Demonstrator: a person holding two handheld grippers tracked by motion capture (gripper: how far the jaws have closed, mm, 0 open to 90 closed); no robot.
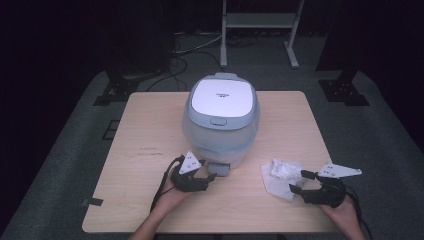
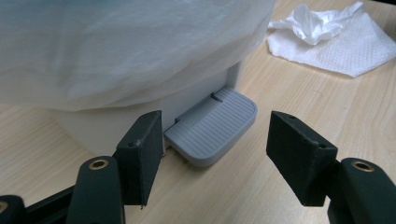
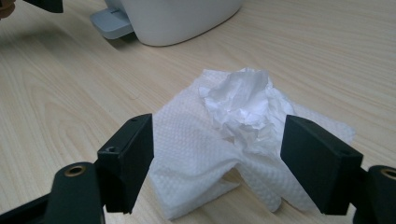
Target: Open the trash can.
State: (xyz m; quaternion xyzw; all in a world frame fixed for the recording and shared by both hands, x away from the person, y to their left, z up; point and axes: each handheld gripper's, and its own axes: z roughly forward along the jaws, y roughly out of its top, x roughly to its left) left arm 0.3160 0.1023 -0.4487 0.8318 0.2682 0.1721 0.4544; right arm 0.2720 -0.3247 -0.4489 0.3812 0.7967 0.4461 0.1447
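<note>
- At the bin's (image 1: 222,117) base, your left gripper (image 2: 215,149) sits wide open round the grey pedal (image 2: 212,130).
- Right gripper (image 3: 217,158), also open, over crumpled paper towels (image 3: 233,126).

Left gripper (image 1: 209,176) and right gripper (image 1: 298,182) both gape wide, held low, pointing forward.

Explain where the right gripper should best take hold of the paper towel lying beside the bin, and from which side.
Probably the crumpled mound on top of the paper towel, taken from above and the near side. The right gripper already straddles it with open jaws. The flat sheet hugs the table and offers no edge; the raised crumple does.
</note>
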